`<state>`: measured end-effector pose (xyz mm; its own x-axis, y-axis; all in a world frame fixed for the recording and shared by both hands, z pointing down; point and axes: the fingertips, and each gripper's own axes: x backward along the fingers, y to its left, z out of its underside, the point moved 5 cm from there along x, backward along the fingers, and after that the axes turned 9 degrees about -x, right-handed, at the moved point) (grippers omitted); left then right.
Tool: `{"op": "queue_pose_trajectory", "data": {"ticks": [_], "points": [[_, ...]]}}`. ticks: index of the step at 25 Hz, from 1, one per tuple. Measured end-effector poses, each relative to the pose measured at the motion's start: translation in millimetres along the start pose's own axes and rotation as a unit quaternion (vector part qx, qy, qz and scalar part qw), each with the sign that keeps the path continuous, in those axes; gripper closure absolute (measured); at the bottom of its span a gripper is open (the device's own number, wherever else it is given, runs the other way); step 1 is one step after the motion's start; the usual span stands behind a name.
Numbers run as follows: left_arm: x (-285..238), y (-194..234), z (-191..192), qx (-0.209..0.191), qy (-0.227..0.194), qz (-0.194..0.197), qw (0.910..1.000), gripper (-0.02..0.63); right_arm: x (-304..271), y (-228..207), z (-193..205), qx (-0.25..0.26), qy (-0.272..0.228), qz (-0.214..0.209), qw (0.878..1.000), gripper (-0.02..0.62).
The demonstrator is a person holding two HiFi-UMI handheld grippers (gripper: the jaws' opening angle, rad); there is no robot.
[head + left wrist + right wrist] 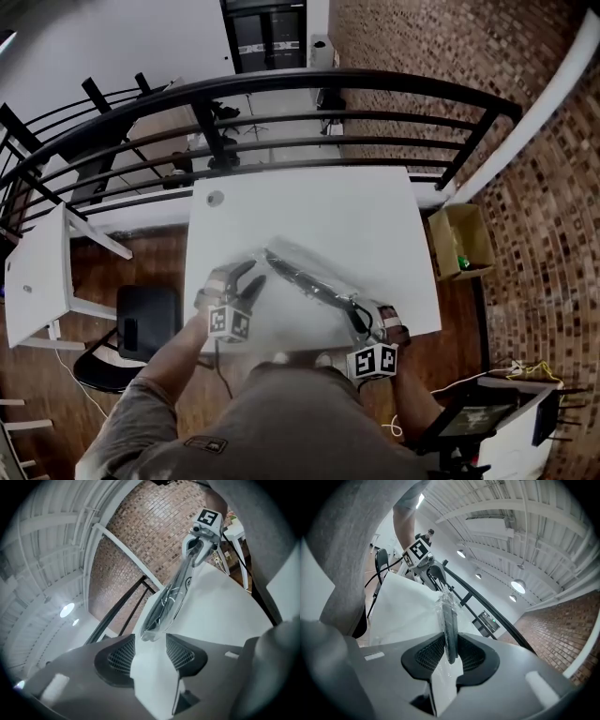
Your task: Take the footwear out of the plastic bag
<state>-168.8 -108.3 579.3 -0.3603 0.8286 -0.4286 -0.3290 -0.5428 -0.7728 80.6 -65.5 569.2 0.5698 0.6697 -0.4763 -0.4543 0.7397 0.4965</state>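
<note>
A clear plastic bag [302,270] lies diagonally on the white table [356,211] with dark strappy footwear [319,289] inside it. My left gripper [251,278] is at the bag's left end. In the left gripper view its jaws [150,641] stand apart, with the crumpled bag end [151,631] just at their tips and not pinched. My right gripper [364,317] is at the bag's near right end. In the right gripper view it [451,648] is shut on the dark footwear [449,618] through the plastic, the pads pressing on both of its sides.
A black curved railing [281,122] runs behind the table. A cardboard box [459,239] stands on the floor to the right by the brick wall. A black chair [145,323] and a second white table [37,272] are at the left.
</note>
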Motion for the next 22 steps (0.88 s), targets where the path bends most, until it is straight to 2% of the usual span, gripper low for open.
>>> {"op": "queue_pose_trajectory", "data": {"ticks": [6,9,10,13,18,22], "points": [[-9,14,-3,-0.053,0.011,-0.02,0.9983,0.384,14,-7,-18,0.042,-0.016,-0.006,0.999,0.492],[-8,14,-4,-0.064,0.015,-0.031,0.9974,0.478,17,-8,-23,0.054,-0.021,-0.002,0.998,0.494],[-8,14,-4,-0.065,0.018,-0.036,0.9971,0.515,18,-8,-24,0.056,-0.022,0.0,0.998,0.492],[-6,12,2,-0.06,0.033,-0.047,0.9966,0.572,23,-8,-24,0.065,-0.021,0.004,0.998,0.492],[-9,10,21,-0.048,0.065,-0.057,0.9951,0.591,37,-13,-17,0.071,-0.013,0.008,0.997,0.492],[-5,12,27,-0.03,0.073,-0.058,0.9952,0.594,48,-13,-11,0.068,-0.009,0.008,0.998,0.494]]}}
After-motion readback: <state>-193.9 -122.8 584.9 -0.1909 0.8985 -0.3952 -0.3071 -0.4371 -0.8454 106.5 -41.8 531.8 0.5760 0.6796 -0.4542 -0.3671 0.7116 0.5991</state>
